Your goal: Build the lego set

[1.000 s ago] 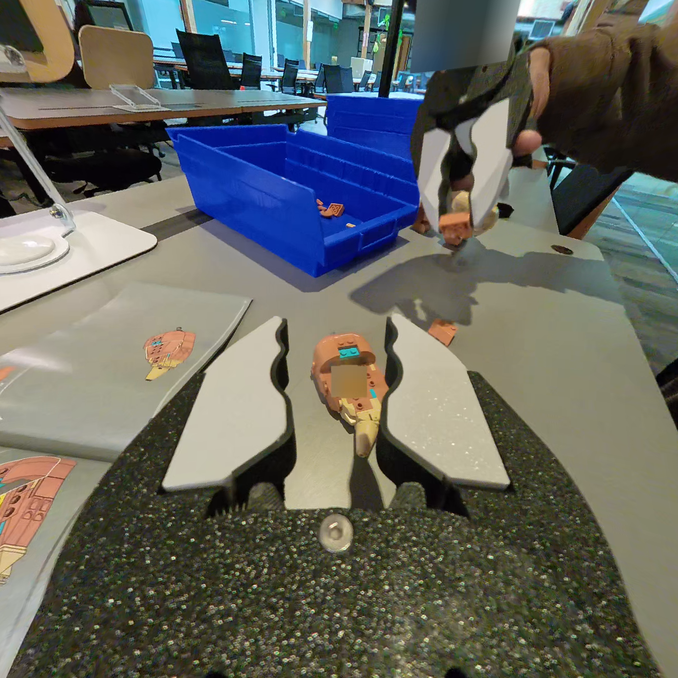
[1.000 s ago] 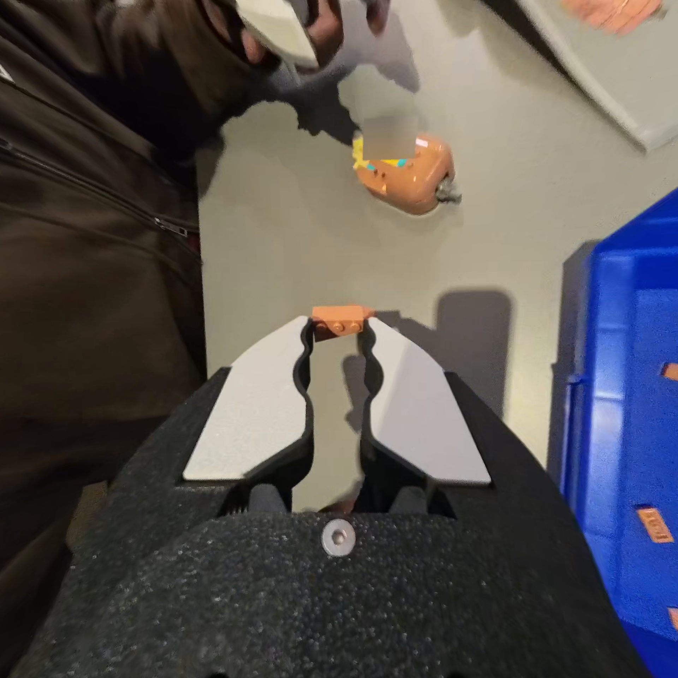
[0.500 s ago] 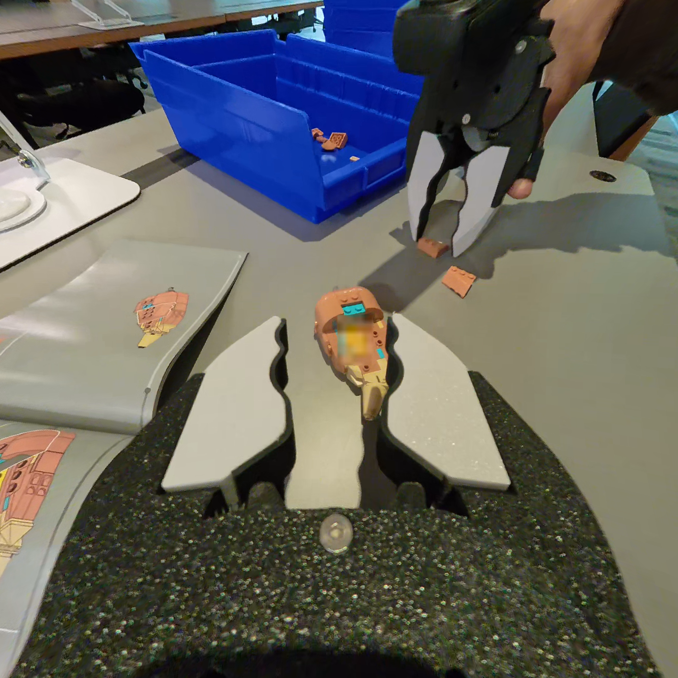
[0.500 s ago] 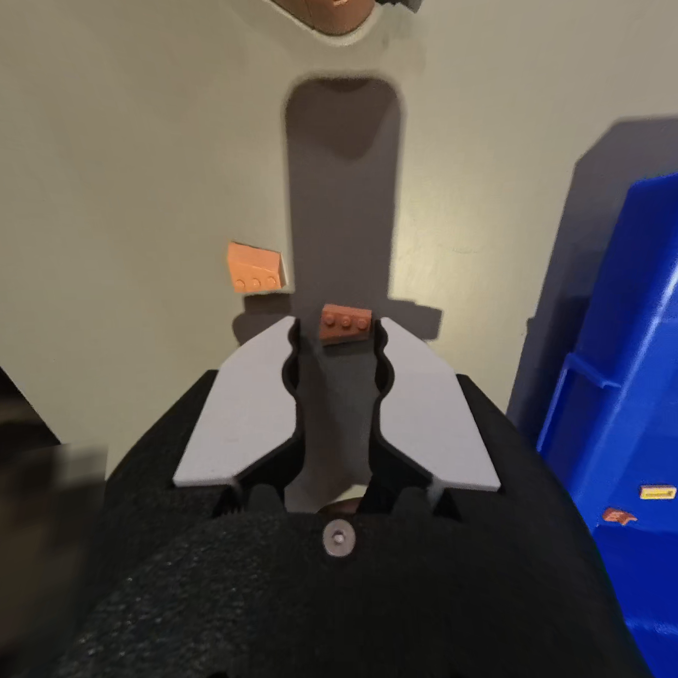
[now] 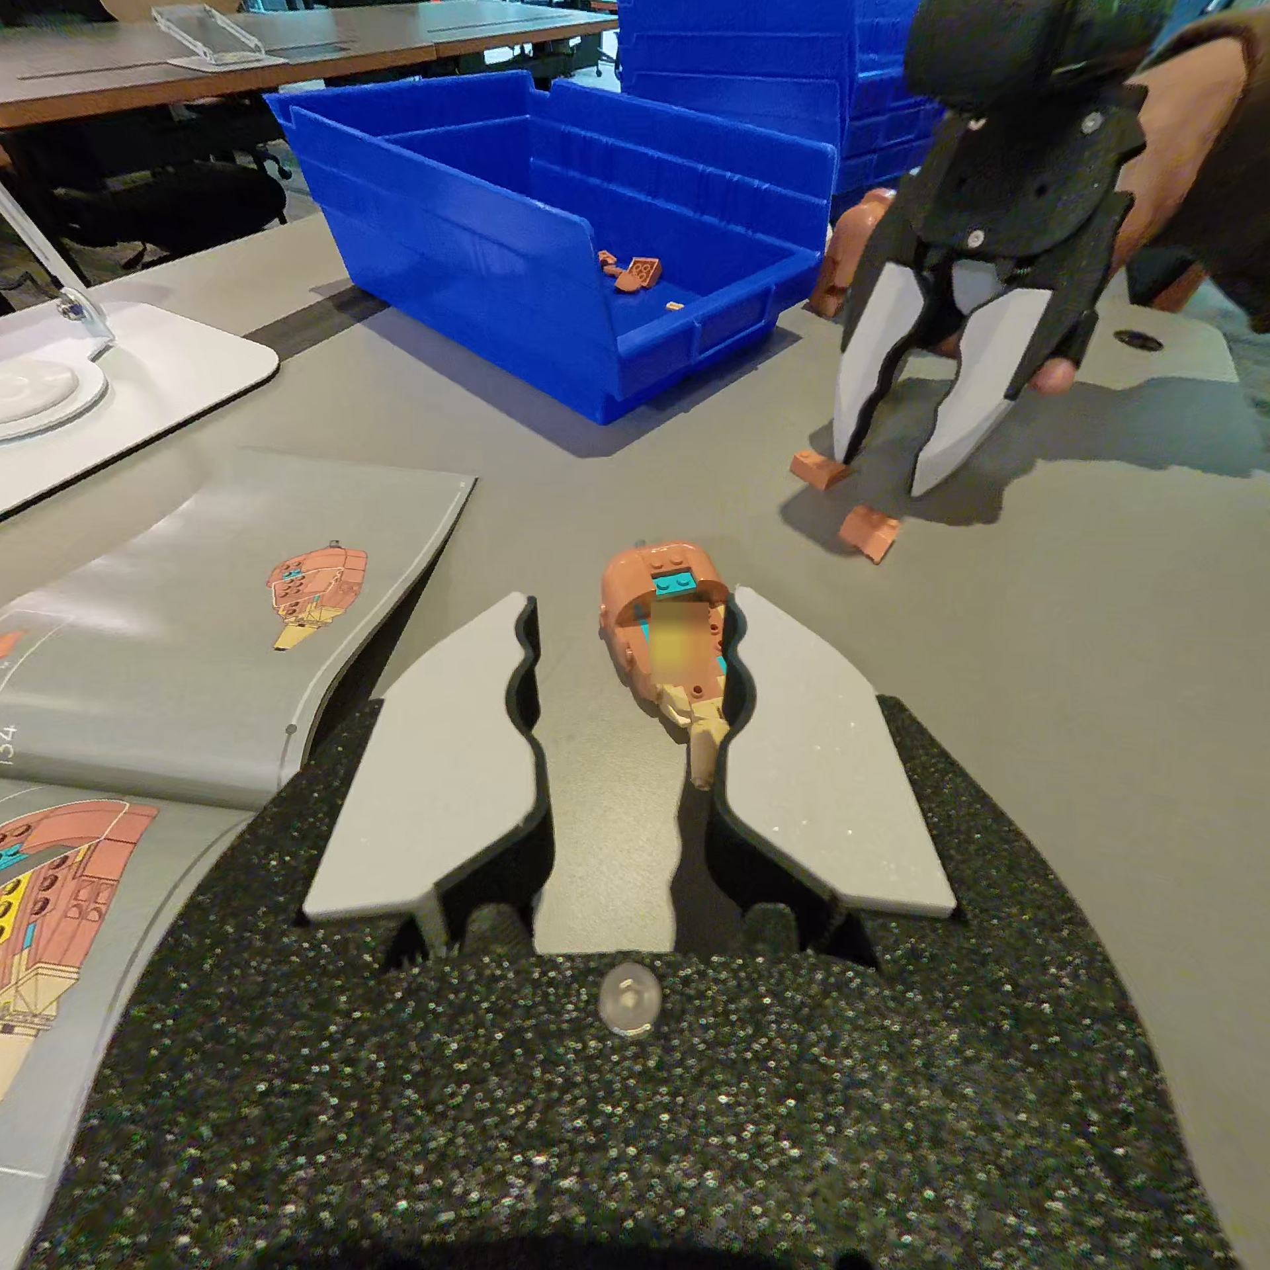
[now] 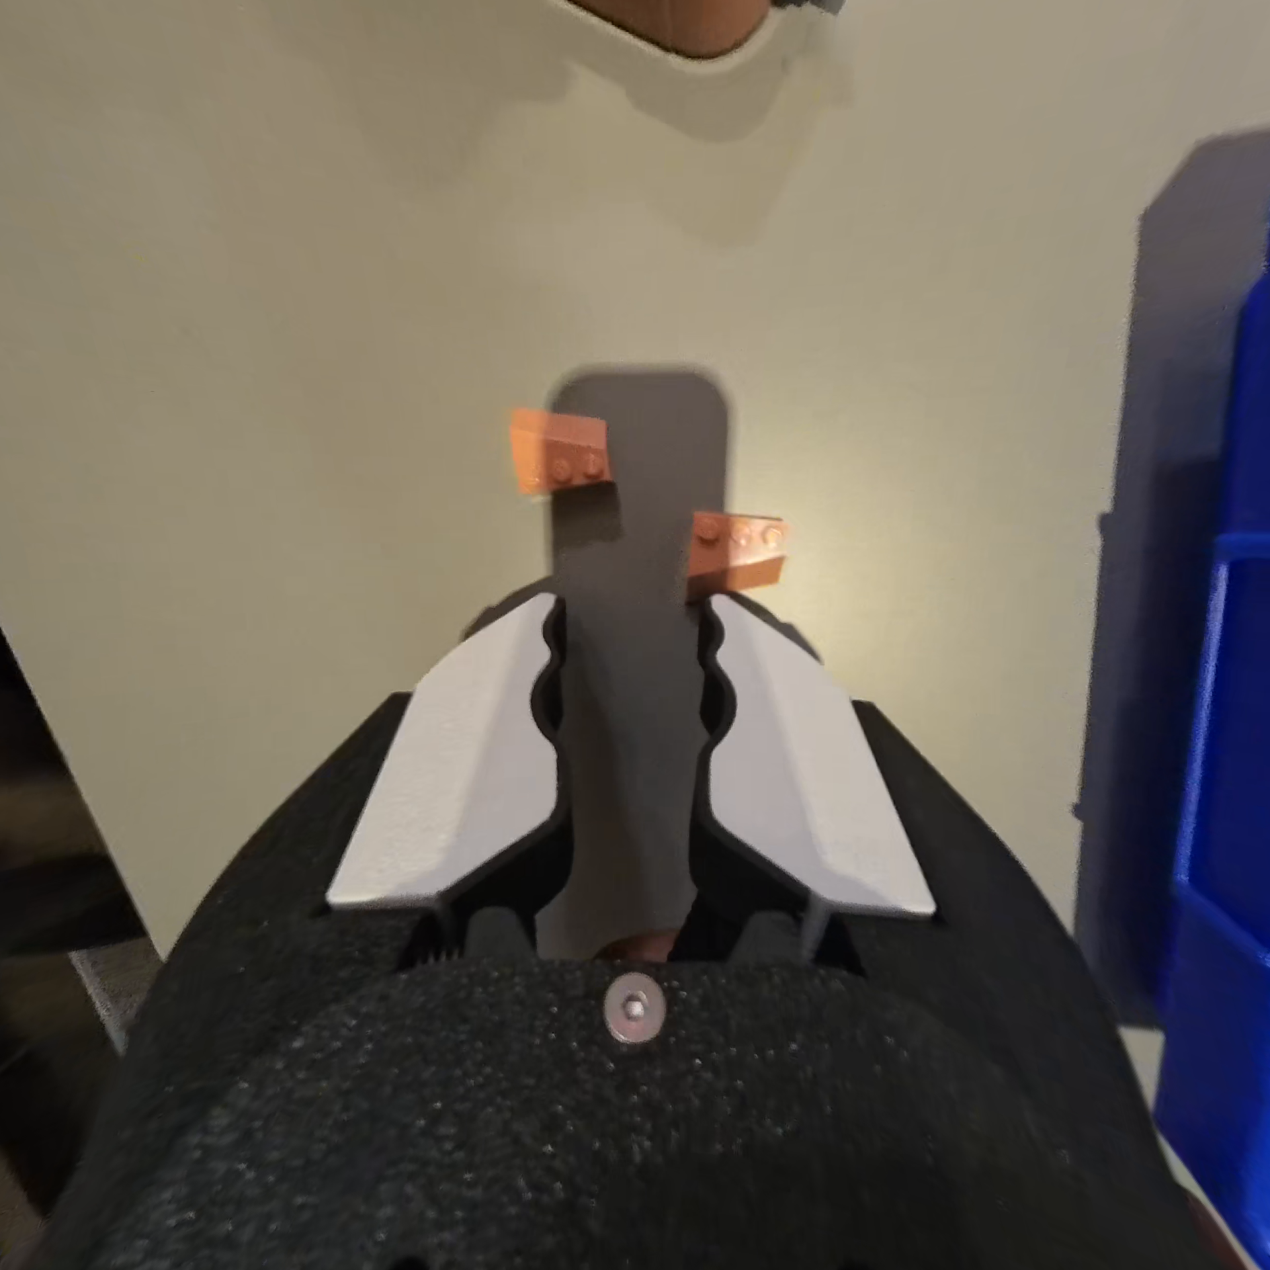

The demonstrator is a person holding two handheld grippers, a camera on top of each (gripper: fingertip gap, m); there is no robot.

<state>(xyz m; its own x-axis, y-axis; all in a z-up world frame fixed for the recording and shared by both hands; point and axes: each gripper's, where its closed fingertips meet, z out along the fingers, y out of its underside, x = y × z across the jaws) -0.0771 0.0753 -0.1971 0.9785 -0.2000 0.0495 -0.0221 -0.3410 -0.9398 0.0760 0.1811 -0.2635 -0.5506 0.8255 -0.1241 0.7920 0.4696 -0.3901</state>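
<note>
The salmon-coloured lego model (image 5: 663,632), with teal and tan parts, lies on the grey table (image 5: 1031,687) between my left gripper's (image 5: 632,618) fingers. It is close to the right finger (image 5: 790,687) and far from the left one, so this gripper is open and holds nothing. My right gripper (image 5: 883,474) points down at the table, open and empty. Two small salmon bricks lie loose by its tips: one (image 5: 818,471) (image 6: 739,553) beside a fingertip, the other (image 5: 869,532) (image 6: 558,450) a little off.
A blue bin (image 5: 481,227) with a few loose salmon pieces stands at the back, and shows at the right edge in the right wrist view (image 6: 1223,687). An open instruction booklet (image 5: 206,605) lies left. A white lamp base (image 5: 137,371) is at far left. Another salmon assembly (image 5: 849,254) stands behind the right gripper. My right fingertips sit around 20 cm from my left ones. The white lamp base (image 5: 137,371) is closer to my left gripper, around 35 cm from its tips; the right tips are 40 cm off.
My right gripper held a salmon brick in the air, came down, opened and left it on the table, then shifted sideways off it. My left gripper moved forward around the model.
</note>
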